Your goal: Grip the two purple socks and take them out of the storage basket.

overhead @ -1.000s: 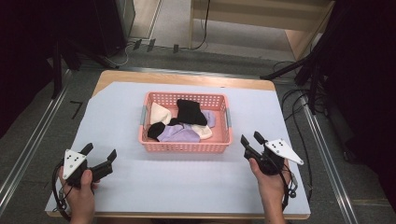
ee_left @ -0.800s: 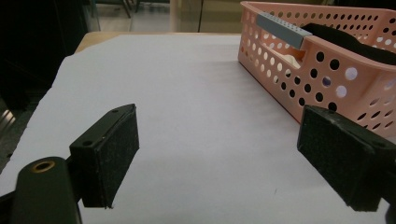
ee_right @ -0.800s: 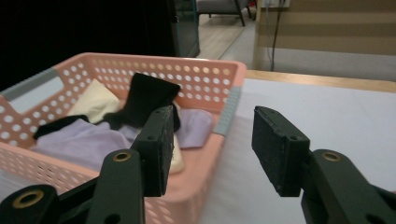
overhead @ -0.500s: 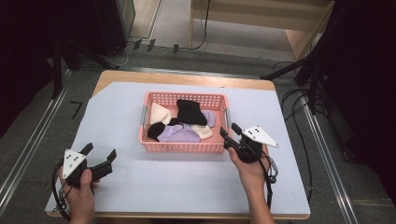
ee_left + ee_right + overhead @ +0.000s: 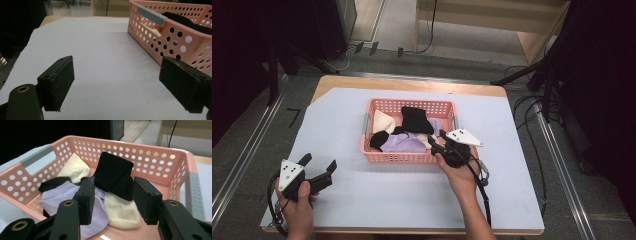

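Basket: pink perforated plastic basket (image 5: 408, 156) mid-table, long axis left-right, holding folded socks.
Black sock (image 5: 113, 173): far right of pile, long axis near-far.
Right gripper (image 5: 438, 143): over basket's near right corner, jaws half apart after closing a little, nothing between.
Left gripper (image 5: 318, 167): near left, jaws wide, empty.
Room: bare white table cover (image 5: 377, 195) all round.

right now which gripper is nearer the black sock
Right. The right gripper hangs over the basket's near right corner, close to the black sock; the left gripper sits outside, off the near left.
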`<state>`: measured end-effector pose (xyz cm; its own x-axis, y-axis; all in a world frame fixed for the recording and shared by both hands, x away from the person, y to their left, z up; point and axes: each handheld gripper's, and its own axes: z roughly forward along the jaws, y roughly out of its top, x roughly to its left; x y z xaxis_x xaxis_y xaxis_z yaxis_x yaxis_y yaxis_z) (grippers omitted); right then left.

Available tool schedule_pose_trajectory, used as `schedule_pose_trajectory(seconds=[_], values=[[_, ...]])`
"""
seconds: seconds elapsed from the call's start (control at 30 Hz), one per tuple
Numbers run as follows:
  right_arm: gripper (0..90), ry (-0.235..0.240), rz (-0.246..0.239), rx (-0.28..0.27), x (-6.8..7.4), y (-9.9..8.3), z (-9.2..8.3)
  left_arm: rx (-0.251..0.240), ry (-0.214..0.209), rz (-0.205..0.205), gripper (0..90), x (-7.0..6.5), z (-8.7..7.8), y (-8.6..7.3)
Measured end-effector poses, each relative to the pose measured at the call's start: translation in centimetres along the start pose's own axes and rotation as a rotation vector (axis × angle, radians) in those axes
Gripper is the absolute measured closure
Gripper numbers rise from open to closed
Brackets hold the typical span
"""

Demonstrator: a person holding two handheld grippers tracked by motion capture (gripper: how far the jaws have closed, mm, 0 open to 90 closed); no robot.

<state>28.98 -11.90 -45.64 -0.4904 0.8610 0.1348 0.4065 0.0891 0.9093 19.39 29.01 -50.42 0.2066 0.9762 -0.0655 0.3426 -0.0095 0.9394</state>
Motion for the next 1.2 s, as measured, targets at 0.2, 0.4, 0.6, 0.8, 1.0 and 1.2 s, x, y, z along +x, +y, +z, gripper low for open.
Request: schedule_pose_trajectory(seconds=[0.2,0.4,0.6,0.8,1.0,1.2], values=[[54.3,-0.022,-0.022,0.041,0.7,0.0,1.3,-0.002,-0.001,-0.001,13.7,0.0,0.0,0.0],[57.1,-0.021,-0.046,0.082,2.0,0.3,2.6,0.001,-0.002,0.001,13.7,0.0,0.0,0.0],[61.9,-0.005,-0.060,0.158,3.0,0.6,4.4,-0.002,-0.002,-0.003,13.7,0.0,0.0,0.0],[64.8,0.026,-0.042,0.224,3.8,1.0,5.8,0.001,-0.004,-0.005,13.7,0.0,0.1,0.0],[63.4,0.048,-0.030,0.283,4.6,1.4,6.7,0.003,-0.005,-0.005,13.7,0.0,0.1,0.0],[59.6,0.059,0.003,0.353,5.4,1.9,7.8,0.005,-0.005,-0.001,13.7,0.0,0.0,0.0]])
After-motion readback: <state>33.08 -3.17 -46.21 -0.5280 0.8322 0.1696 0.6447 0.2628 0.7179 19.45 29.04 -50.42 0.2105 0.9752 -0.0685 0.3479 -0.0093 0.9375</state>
